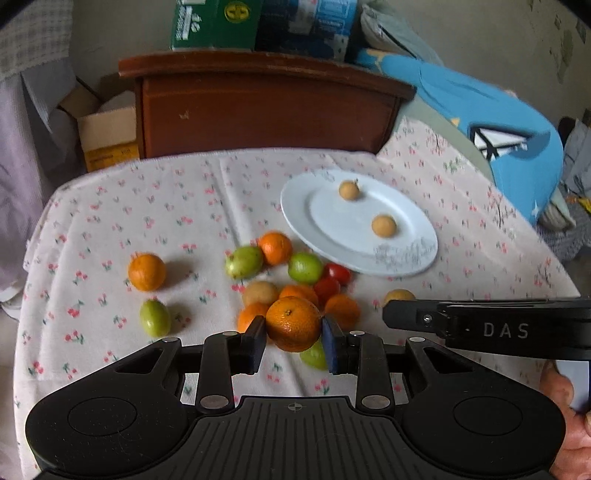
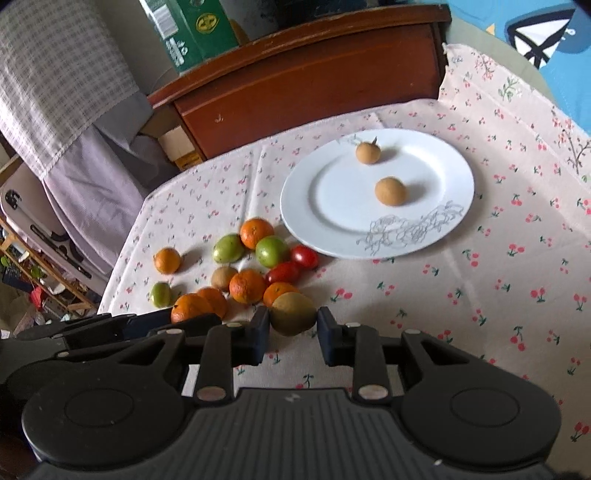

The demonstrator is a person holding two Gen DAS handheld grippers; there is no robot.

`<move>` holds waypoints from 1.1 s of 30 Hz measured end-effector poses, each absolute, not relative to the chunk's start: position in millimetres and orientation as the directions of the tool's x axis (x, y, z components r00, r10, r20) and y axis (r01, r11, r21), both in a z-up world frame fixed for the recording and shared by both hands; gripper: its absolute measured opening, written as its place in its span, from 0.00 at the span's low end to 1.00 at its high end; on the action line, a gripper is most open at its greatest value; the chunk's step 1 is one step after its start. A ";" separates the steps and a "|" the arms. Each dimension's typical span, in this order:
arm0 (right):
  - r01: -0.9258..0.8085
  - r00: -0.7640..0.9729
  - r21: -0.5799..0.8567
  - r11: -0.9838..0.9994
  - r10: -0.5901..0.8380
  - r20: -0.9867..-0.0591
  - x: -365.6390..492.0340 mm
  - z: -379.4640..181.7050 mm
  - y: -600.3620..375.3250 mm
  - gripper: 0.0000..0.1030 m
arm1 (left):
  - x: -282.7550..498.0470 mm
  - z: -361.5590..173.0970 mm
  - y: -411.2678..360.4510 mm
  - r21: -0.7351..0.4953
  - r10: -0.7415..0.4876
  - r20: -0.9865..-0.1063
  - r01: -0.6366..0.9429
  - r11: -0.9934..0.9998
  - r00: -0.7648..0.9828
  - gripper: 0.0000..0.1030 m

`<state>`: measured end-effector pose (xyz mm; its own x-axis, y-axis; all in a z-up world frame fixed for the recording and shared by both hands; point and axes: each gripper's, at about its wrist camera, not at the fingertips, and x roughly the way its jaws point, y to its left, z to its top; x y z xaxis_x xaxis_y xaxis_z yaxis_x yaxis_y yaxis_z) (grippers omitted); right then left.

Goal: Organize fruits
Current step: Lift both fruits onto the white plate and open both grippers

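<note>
My left gripper [image 1: 294, 345] is shut on an orange [image 1: 293, 322], held just above the fruit pile. My right gripper [image 2: 293, 334] is shut on a brownish-green round fruit [image 2: 293, 313] at the pile's right edge; that gripper also shows as a black bar [image 1: 480, 325] in the left wrist view. A white plate [image 1: 406, 254] [image 2: 436, 229] lies beyond, carrying two small tan fruits [image 1: 384, 225] [image 2: 390, 191]. Loose on the floral cloth lie several oranges [image 2: 256, 232], green fruits [image 2: 272, 252] and two red tomatoes [image 2: 303, 257].
A brown wooden headboard [image 1: 266, 110] stands behind the table, with green and blue boxes [image 1: 214, 22] on top. Blue fabric [image 1: 498, 122] lies at the right, a cardboard box [image 1: 107, 136] at the left. A person's hand [image 1: 569, 424] shows at the lower right.
</note>
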<state>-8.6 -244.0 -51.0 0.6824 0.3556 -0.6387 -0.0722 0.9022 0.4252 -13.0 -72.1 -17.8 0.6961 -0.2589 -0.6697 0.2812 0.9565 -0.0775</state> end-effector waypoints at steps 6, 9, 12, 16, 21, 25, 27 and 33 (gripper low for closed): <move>-0.055 0.736 0.452 0.890 0.342 -0.584 -5.6 -30.3 -259.6 0.27 | -4.0 4.2 -71.7 -0.120 -0.290 -0.626 0.278 0.953 0.724 0.28; -0.039 0.764 0.461 0.886 0.324 -0.557 -1.6 -16.6 -270.4 0.27 | 1.9 13.8 -73.5 -0.119 -0.290 -0.612 0.277 0.954 0.735 0.28; -0.032 0.786 0.466 0.884 0.310 -0.535 3.0 -4.0 -280.4 0.27 | 7.3 20.7 -77.5 -0.117 -0.298 -0.607 0.288 0.950 0.737 0.28; -0.018 0.802 0.470 0.882 0.293 -0.520 10.0 6.2 -291.3 0.27 | 16.4 26.5 -84.9 -0.128 -0.328 -0.606 0.318 0.939 0.724 0.28; 0.009 0.809 0.474 0.880 0.273 -0.521 21.5 8.5 -305.6 0.27 | 33.2 30.2 -96.4 -0.132 -0.347 -0.615 0.342 0.930 0.708 0.28; 0.062 0.789 0.508 0.859 0.270 -0.552 34.4 -4.3 -320.3 0.27 | 48.0 30.1 -107.9 -0.102 -0.342 -0.624 0.361 0.927 0.703 0.28; 0.096 0.779 0.515 0.852 0.258 -0.572 40.9 -11.0 -327.0 0.27 | 54.6 28.4 -111.5 -0.103 -0.346 -0.631 0.367 0.924 0.694 0.28; 0.185 0.756 0.538 0.823 0.230 -0.612 58.3 -28.4 -346.1 0.27 | 72.9 16.8 -126.3 -0.097 -0.350 -0.663 0.387 0.917 0.662 0.28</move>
<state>58.3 -346.1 -28.4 0.7563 0.2303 -0.6123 0.1846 0.8228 0.5375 72.9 -126.3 16.8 0.6623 -0.3496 -0.6627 0.3867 0.9171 -0.0973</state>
